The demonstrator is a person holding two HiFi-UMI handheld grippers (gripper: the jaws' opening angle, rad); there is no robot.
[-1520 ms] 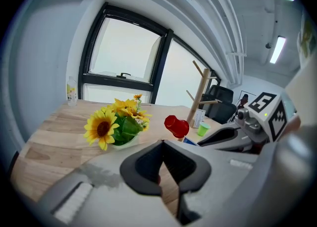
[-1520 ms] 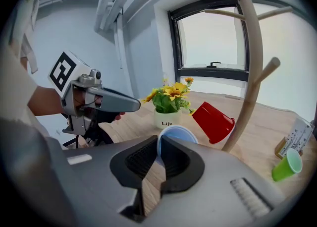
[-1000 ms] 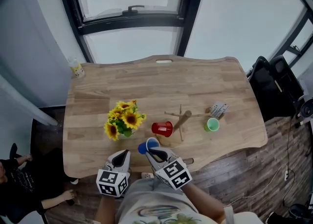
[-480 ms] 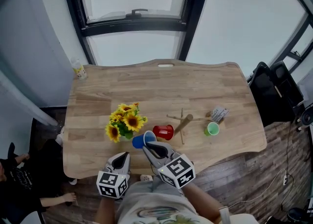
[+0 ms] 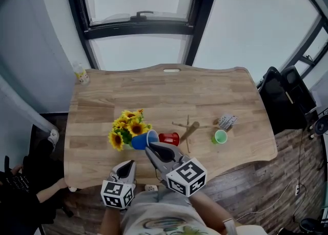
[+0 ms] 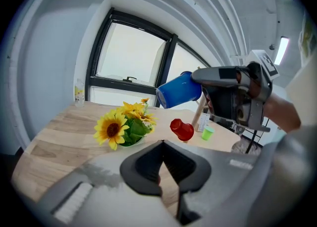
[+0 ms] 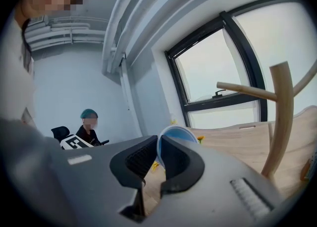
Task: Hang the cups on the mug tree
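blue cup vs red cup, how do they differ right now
The blue cup is clamped by its rim in the right hand-held gripper; the red cup is ungripped. The blue cup hangs in the air; the red cup is low beside the tree. Both tip sideways.

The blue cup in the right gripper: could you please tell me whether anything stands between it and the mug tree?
The red cup lies on its side on the table between the blue cup and the mug tree. The blue cup hangs higher than it, so it can probably pass over.
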